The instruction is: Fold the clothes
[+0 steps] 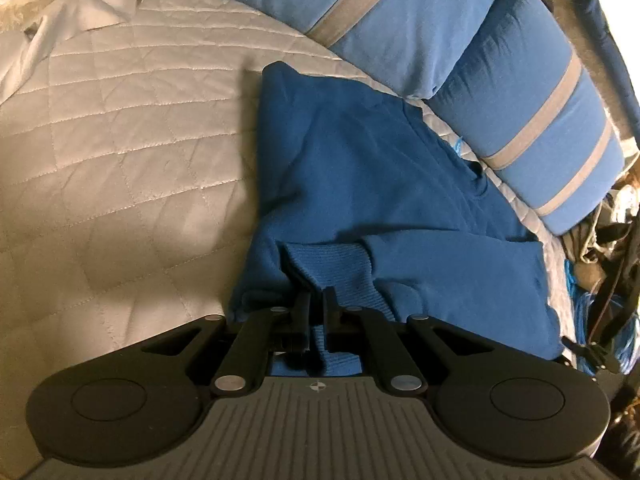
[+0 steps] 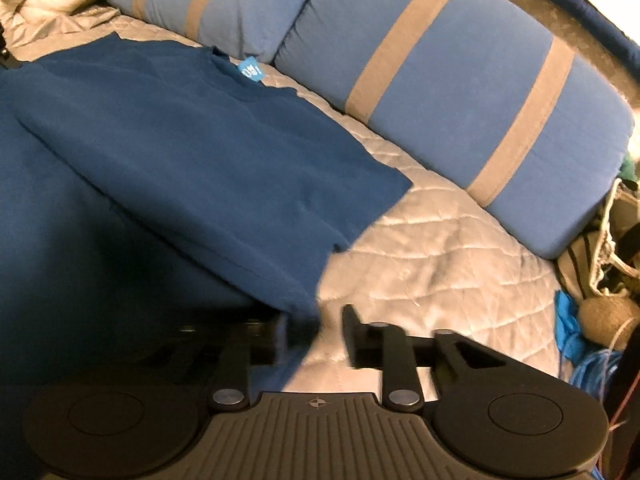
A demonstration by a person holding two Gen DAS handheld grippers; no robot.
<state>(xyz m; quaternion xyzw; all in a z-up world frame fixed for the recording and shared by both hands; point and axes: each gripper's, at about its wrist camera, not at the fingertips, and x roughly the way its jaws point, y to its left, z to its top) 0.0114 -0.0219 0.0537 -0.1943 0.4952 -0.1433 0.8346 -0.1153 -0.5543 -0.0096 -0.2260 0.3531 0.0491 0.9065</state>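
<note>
Quilt: pale, satiny, diamond-stitched, spread flat.
Sweatshirt: deep blue fleece lying partly folded on the quilt, ribbed cuff toward the camera.
Left gripper: fingers pressed together, pinching the ribbed cuff.
Right gripper: jaws partly apart; sweatshirt edge drapes by the left finger, pinch unclear.
Tag: light blue at the neckline, white print unreadable.
Pillows: blue, grey-striped, plump, beyond the sweatshirt.

A small light-blue tag at the neckline of the blue sweater, far ahead and to the left of the right tongs, bears white characters that look like "160", seen turned and blurred. Nothing else legible appears in either view.
</note>
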